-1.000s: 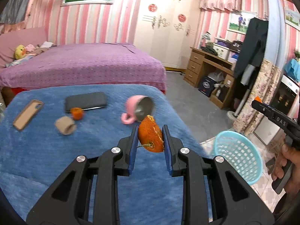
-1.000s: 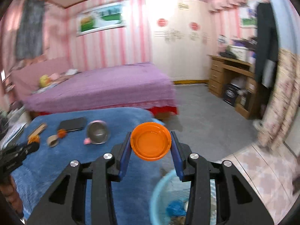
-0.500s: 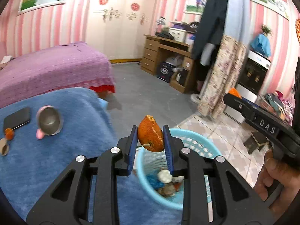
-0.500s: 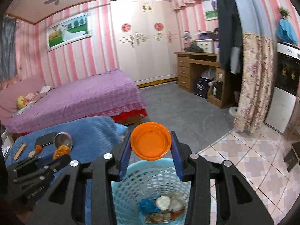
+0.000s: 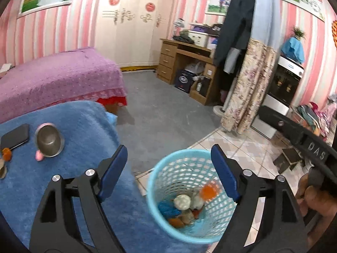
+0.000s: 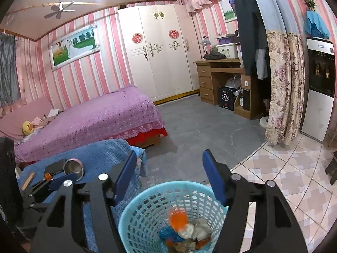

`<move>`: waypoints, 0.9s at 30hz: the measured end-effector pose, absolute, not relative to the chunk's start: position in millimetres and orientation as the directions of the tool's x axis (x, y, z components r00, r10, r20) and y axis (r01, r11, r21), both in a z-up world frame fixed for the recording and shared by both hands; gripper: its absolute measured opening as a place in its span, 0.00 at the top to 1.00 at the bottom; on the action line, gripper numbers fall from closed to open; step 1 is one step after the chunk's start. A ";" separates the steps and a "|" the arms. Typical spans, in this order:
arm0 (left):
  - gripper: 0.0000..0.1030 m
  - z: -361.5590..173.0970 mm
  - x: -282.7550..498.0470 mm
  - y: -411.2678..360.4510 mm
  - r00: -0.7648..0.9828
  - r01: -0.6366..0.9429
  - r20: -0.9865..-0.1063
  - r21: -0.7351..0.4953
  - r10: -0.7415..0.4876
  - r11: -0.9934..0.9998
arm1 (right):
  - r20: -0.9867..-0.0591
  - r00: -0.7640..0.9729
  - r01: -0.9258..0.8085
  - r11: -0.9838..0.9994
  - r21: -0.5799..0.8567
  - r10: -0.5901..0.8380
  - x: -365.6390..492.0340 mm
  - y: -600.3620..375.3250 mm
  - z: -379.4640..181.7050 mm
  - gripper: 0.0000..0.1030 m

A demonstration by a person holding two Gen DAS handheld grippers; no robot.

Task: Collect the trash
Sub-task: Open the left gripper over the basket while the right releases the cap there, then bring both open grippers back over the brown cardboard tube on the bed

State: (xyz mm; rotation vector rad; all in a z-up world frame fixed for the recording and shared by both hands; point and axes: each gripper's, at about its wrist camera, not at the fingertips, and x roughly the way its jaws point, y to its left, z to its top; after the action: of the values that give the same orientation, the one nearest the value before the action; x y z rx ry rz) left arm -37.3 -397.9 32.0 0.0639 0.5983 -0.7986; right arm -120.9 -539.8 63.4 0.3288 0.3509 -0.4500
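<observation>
A light blue mesh basket stands on the floor beside the table, directly below both grippers. My left gripper has its jaws opening wide, with nothing between them. The jaws of my right gripper are opening too and are just as bare. An orange blur shows inside the basket, above a white ball, a blue wrapper and other scraps. I cannot tell whether the blur is the lid or the peel.
The blue-towelled table holds a pink mug, a dark phone and a small orange piece. A hand grips the right tool at the far right. Behind are grey floor, a purple bed and a desk.
Both grippers swung from over the table to above the basket, then opened. The orange peel left the left jaws and the orange lid left the right jaws; both fell into the basket.
</observation>
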 end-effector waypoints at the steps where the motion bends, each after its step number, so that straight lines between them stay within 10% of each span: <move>1: 0.23 32.8 -35.1 -390.1 0.553 0.680 -0.525 -0.165 -0.647 0.714 | -0.398 0.844 0.470 0.853 0.227 -0.359 -119.2 -539.0 62.4 0.36; 27: 0.16 -1.2 58.9 -37.2 0.830 0.102 -0.541 -0.085 -0.132 0.991 | -0.356 0.925 0.199 0.968 0.150 -0.135 -25.9 -364.1 51.2 0.15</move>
State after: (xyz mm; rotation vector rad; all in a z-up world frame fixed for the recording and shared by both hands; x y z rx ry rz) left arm 58.9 -37.2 -1.2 -0.0529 0.5777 -0.1240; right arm -25.9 -364.1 51.2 0.1856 0.3516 -0.1721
